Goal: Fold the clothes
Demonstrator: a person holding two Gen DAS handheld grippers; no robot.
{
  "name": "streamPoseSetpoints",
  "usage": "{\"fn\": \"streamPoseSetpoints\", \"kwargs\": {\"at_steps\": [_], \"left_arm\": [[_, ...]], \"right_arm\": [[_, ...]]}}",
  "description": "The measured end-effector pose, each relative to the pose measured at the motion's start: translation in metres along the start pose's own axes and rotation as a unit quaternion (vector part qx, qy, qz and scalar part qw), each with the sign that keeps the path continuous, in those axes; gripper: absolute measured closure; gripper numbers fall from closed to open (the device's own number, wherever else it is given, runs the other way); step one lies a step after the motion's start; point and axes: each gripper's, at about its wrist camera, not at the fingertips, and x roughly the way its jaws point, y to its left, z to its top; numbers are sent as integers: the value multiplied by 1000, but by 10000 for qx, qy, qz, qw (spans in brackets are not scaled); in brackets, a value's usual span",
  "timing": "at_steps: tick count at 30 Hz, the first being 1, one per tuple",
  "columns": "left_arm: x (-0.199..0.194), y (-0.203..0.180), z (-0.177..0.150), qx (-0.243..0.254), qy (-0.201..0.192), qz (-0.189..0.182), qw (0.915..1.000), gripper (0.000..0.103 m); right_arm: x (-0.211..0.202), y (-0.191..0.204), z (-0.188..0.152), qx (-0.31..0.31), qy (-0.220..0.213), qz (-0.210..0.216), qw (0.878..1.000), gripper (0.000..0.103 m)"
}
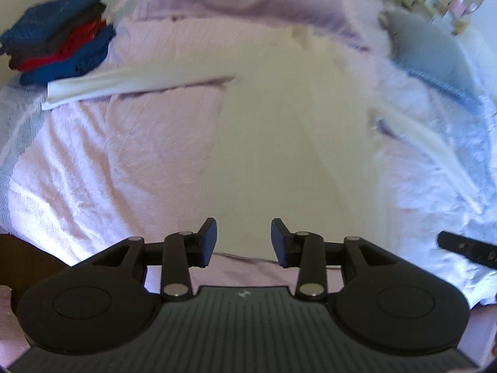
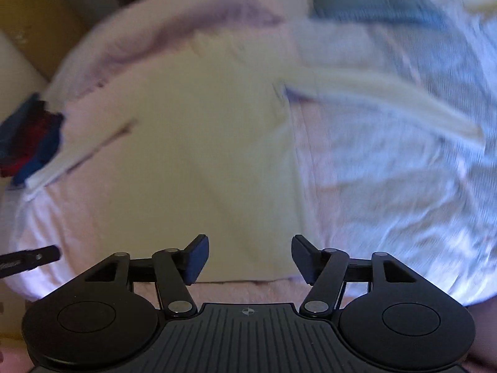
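Note:
A cream long-sleeved top (image 1: 289,143) lies spread flat on the pink bed cover (image 1: 118,161), with its sleeves stretched out to the left (image 1: 139,80) and right (image 1: 435,149). My left gripper (image 1: 243,242) hovers open over the top's near hem, nothing between its fingers. In the right wrist view the same cream top (image 2: 192,155) fills the middle, its right sleeve (image 2: 388,99) running off to the right. My right gripper (image 2: 250,259) is open above the hem, empty. Both views are blurred by motion.
A stack of folded blue, red and dark clothes (image 1: 59,37) sits at the bed's far left. A grey pillow (image 1: 435,52) lies at the far right. The other gripper's black finger shows at each view's edge (image 1: 466,248) (image 2: 28,259). A wooden headboard (image 2: 37,15) stands beyond.

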Motion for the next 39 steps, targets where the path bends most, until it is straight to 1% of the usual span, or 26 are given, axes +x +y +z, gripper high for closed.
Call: {"fn": "streamPoseSetpoints", "kwargs": {"at_steps": [4,8,12,15,26,29,39], "left_arm": [[-38,-33,-15,-10,-258,60,9996,67],[-76,-66,-30,-20,-517,123,9986,65],[-101,-80,-44,-32,-743,265,9969,61],[-113,-86,-51,-66,-836,312,9960,60],[-133,-102,-73,38,-897,416,9951,60],[-135,-102,-77,29,-902,422,9950,57],[-135,-100,-79,30,-875,454,9951,57]], "right_arm": [[-31,-11,-14,-248,-71,-146,9996,39],[-55,-25,-28,-330,-126,-142,9993,39],[-76,-33,-39,-510,-186,-70,9985,39],[-88,-35,-47,-631,-212,-31,9978,39],[-109,-46,-66,-786,-198,10,9967,39],[-113,-46,-69,-830,-199,5,9964,39],[-118,-41,-70,-888,-238,22,9958,39]]}}
